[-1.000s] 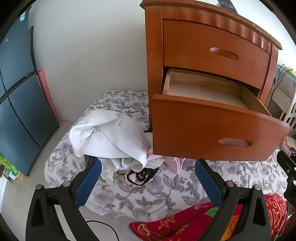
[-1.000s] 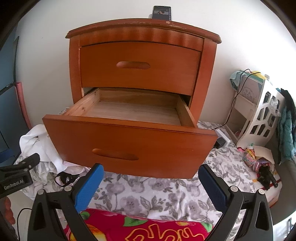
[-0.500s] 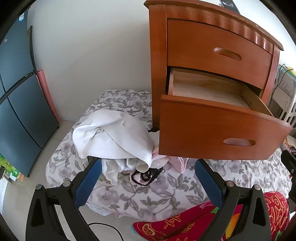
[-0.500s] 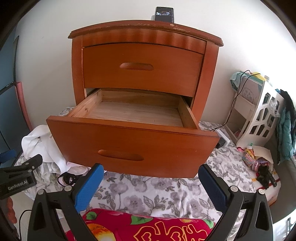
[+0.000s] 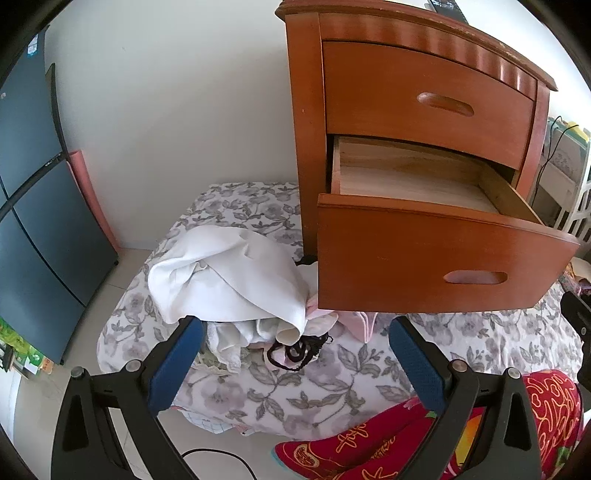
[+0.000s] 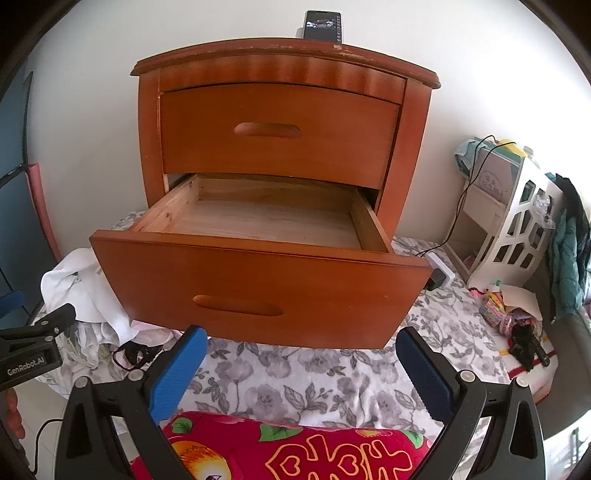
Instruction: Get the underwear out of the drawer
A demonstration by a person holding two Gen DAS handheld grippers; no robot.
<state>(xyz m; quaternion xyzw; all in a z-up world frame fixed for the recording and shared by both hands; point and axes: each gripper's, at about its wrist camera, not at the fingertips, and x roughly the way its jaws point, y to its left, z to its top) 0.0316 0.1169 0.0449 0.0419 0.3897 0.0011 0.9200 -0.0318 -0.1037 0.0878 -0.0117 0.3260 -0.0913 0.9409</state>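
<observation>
A brown wooden nightstand (image 6: 284,62) stands on a floral bedsheet. Its lower drawer (image 6: 258,288) (image 5: 424,258) is pulled out, and the wooden bottom that shows is bare. Left of the drawer lies a pile of white cloth (image 5: 229,273) (image 6: 85,291) with a black-trimmed garment (image 5: 295,350) (image 6: 133,354) and a pink piece (image 5: 358,325) at its edge. My left gripper (image 5: 295,362) is open, just in front of the pile, with nothing between its blue pads. My right gripper (image 6: 299,369) is open too, below the drawer front, holding nothing.
A red patterned blanket (image 6: 295,450) lies at the near edge. A dark blue fridge (image 5: 37,221) stands left. A white shelf unit (image 6: 517,221) with cables and clutter (image 6: 509,317) is at the right. A phone (image 6: 321,24) rests on the nightstand top.
Both grippers have drawn back a little from the nightstand, so the drawer looks smaller and further right in the left view. The jaws have stayed open and the clothes have not moved.
</observation>
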